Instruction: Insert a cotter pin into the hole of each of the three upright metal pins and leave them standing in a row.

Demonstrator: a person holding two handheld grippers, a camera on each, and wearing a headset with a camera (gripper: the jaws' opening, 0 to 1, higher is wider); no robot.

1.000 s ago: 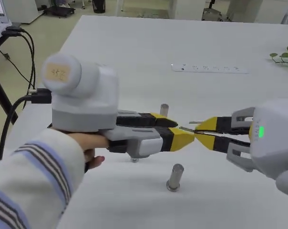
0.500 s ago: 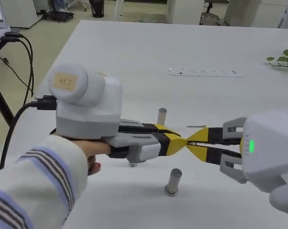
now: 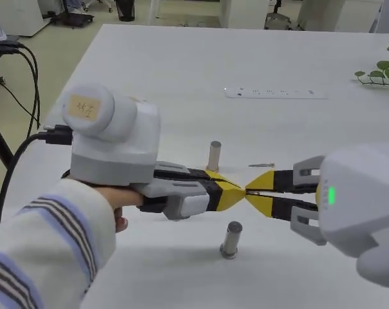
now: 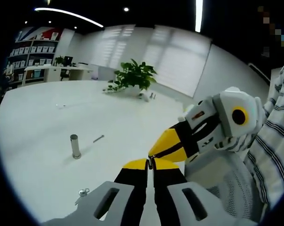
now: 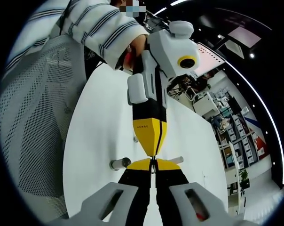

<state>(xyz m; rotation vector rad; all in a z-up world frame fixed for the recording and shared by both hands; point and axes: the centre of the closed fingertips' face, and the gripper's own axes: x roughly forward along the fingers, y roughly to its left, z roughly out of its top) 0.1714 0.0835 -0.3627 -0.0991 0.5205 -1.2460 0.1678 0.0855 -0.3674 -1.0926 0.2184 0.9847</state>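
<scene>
Near pin [image 3: 231,239]: upright on desk [image 3: 181,77], long axis vertical, just in front of the claw tips. Behind it, left claw [image 3: 238,192] & right claw [image 3: 251,190] meet tip to tip above the desk. Both are roughly level w/ long axes in one line: left points right, right points left. Both sets of jaws are closed. Left gripper view shows a thin sliver where the tips meet; too small to tell what it is or which claw has it. Hand [image 3: 120,205] w/ striped sleeve [image 3: 46,257] grips the left unit from below. Far pin [image 3: 214,156]: also upright, just behind left claw, well apart from near pin. Cotter pin [image 3: 262,165] lies flat on desk right of far pin, not touching it, long axis side to side. Farther back: power strip [image 3: 275,93], then plant [image 3: 378,69] at far right.
</scene>
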